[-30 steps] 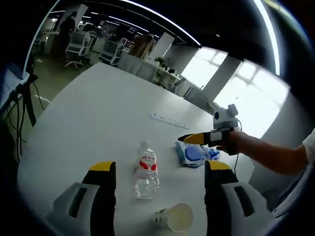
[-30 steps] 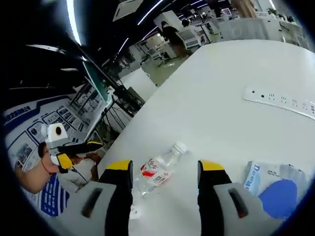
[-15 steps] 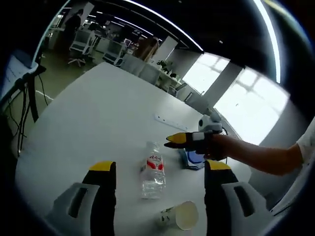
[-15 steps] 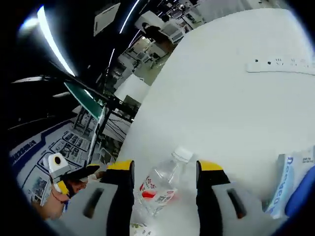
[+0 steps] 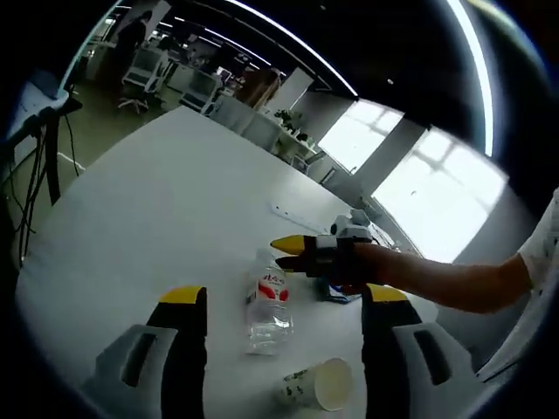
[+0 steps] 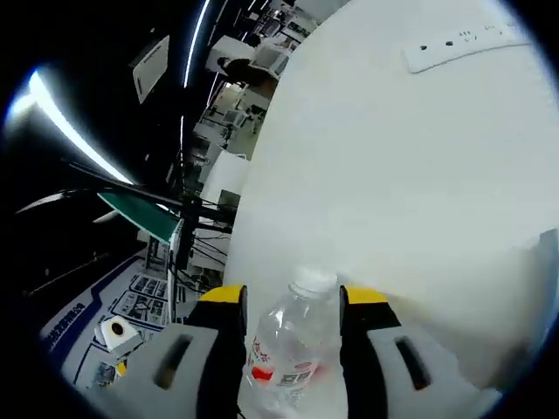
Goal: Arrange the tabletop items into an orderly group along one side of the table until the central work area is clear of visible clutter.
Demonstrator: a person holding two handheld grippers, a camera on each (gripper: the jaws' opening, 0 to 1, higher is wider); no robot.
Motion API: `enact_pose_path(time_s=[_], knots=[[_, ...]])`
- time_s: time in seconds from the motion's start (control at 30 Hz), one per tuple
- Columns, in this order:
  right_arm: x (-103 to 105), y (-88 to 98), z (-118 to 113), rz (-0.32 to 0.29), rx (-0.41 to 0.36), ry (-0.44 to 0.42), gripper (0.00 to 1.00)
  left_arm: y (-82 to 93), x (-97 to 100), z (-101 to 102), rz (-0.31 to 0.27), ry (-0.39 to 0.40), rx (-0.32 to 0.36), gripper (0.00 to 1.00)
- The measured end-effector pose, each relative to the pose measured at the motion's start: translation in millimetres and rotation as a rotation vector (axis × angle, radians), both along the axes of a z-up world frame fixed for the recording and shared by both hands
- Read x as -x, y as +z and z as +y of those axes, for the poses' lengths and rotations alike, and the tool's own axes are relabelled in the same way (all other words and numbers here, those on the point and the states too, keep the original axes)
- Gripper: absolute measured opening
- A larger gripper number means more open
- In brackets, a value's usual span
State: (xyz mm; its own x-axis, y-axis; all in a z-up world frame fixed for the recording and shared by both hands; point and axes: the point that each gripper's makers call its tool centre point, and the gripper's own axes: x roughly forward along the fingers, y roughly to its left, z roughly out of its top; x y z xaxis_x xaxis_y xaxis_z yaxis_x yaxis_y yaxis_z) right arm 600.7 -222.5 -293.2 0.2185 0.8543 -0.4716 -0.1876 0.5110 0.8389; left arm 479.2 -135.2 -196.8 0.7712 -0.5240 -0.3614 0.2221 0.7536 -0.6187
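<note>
A clear water bottle (image 5: 265,304) with a red label lies on the white table (image 5: 157,209). My right gripper (image 5: 285,253), held in a hand, reaches in from the right with its yellow tips at the bottle's cap end. In the right gripper view the bottle (image 6: 286,349) lies between the open jaws of my right gripper (image 6: 295,297), cap pointing away; I cannot tell whether they touch it. My left gripper (image 5: 282,297) is open above the near table, holding nothing. A paper cup (image 5: 317,384) lies on its side close by. A blue wipes pack (image 5: 337,293) is partly hidden behind the hand.
A white power strip (image 5: 293,216) lies farther along the table, and this power strip (image 6: 463,39) sits at the top right of the right gripper view. Office desks and chairs (image 5: 140,70) stand beyond the far edge. Cables and a stand (image 5: 39,122) are left of the table.
My right gripper has moved in over the bottle's cap end, so the bottle now lies between its jaws. The left gripper has barely moved.
</note>
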Motion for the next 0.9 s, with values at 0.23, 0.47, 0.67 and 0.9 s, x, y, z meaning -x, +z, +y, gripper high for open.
enact_pose_path(time_s=[0.23,0.47,0.67,0.9], knots=[[-4,-11.0,4,0.023,-0.013,-0.038,0.36,-3.6,-0.7,0,-0.005,0.002,0.019,0.73],[-4,-13.6,11,0.034,-0.042,-0.048,0.30,-8.1,0.2,-1,-0.008,-0.002,0.038,0.73],[-7,-17.9,9,0.044,-0.042,-0.071,0.22,-14.1,-0.4,-1,0.000,-0.007,0.046,0.73],[-10,-18.7,9,0.038,-0.036,-0.072,0.21,-19.0,-2.2,0,0.004,-0.009,0.046,0.72]])
